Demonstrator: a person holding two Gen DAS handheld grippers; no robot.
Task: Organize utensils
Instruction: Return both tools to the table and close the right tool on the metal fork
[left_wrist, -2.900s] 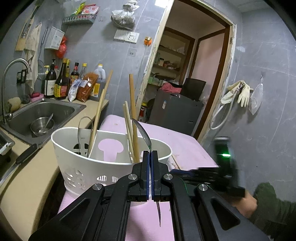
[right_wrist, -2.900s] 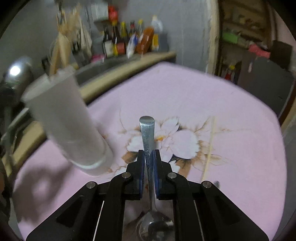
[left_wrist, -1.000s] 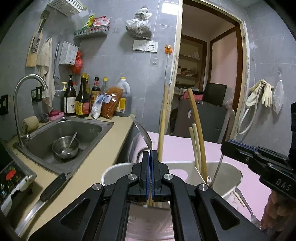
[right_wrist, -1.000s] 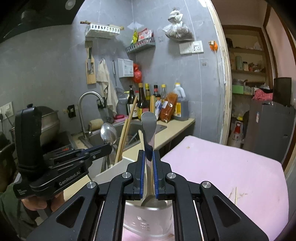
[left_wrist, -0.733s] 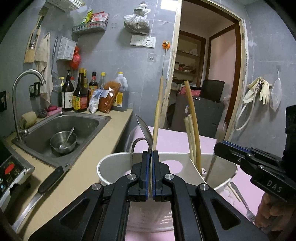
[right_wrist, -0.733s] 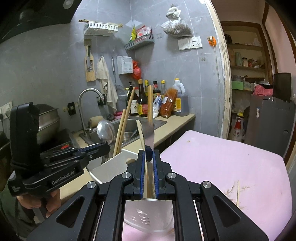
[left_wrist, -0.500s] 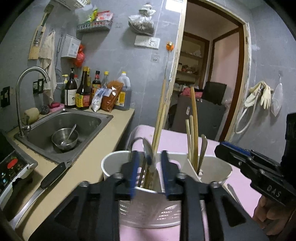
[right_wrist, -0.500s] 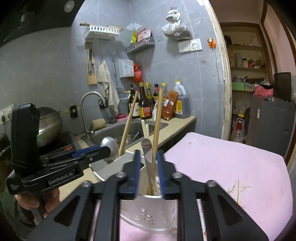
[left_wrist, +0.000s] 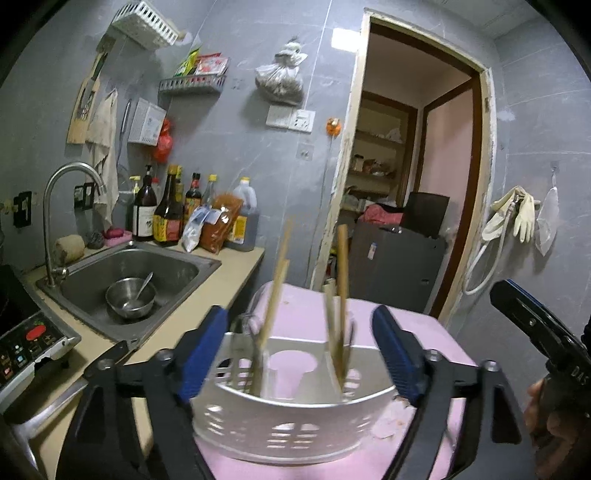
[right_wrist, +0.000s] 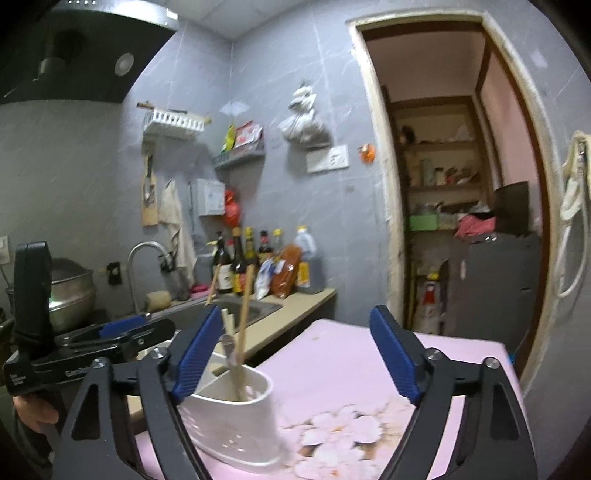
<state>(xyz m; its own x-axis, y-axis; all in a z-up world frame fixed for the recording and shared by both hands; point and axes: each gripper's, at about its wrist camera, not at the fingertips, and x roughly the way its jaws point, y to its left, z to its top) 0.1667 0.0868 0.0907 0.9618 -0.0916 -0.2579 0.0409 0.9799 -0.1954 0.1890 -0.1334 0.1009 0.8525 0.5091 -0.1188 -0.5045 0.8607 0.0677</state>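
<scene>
Left gripper (left_wrist: 299, 350): jaws just sprung wide, nothing between.
Right gripper (right_wrist: 291, 350): same, empty.
Utensil caddy (left_wrist: 295, 428): on pink table's (right_wrist: 351, 365) counter-side edge, holding chopsticks (left_wrist: 341, 273).
Advice: withdraw upward, clear of handles.

white slotted caddy (left_wrist: 295, 424) | upright on pink cloth | chopsticks (left_wrist: 273, 295), spoons standing inside

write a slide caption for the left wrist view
Left gripper open over a white utensil holder with chopsticks on a pink cloth.
</scene>
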